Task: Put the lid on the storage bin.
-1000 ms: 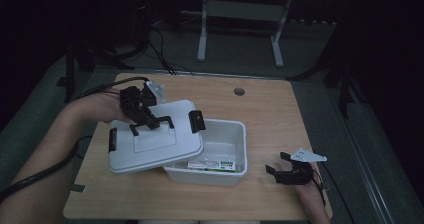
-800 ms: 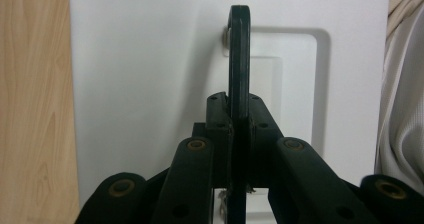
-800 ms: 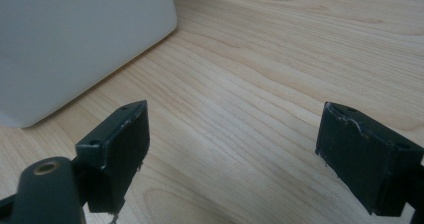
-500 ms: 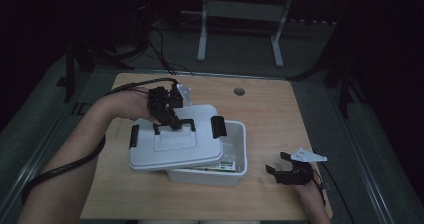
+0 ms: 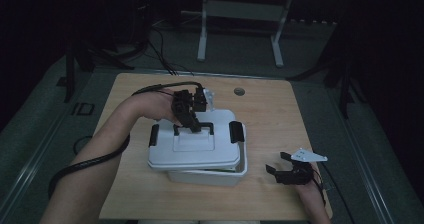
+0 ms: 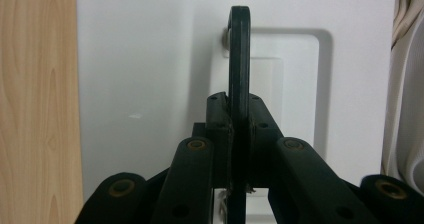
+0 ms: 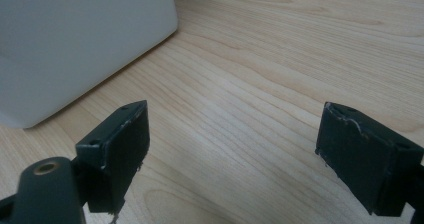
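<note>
Left tongs (image 5: 192, 126) clamped on the black carry handle (image 6: 239, 59) of the white lid (image 5: 195, 146), which hangs over the white storage box (image 5: 205, 176) on the desk (image 5: 270, 109), skewed and overhanging its left side. Right tongs (image 5: 280, 166) rest open beside the box, holding nothing. Step in hand, apparently: covering the box; next, the lid needs squaring to the rim and lowering.

Left tool (image 5: 192, 126) clamped shut; right tool (image 5: 280, 164) gapes, resting low.
</note>
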### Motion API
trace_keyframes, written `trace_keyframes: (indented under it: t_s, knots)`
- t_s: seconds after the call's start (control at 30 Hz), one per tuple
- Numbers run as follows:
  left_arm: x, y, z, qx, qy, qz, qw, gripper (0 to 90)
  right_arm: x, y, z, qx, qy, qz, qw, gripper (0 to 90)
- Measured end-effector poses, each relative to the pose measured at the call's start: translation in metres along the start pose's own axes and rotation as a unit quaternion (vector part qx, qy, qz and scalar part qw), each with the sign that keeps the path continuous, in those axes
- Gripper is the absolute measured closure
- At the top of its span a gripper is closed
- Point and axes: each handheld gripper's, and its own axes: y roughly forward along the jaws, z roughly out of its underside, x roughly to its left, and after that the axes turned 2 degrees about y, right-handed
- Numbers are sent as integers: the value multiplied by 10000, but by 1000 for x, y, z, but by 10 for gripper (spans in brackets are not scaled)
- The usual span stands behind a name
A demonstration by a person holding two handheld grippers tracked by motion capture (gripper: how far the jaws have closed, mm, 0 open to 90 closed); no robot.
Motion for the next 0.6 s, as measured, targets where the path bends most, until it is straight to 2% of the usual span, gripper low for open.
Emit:
trace_keyframes:
  t_s: [0.3,0.43,0.6]
  knots:
    - [1,15,-25,47,228,95,9997,836,-1,-1,1,-17,5,-2,10000,137]
    - [2,22,-30,121,298,95,9994,836,-2,-1,1,-30,20,-7,10000,137]
    - [4,30,-32,128,268,175,9994,836,-1,0,1,6,14,2,10000,137]
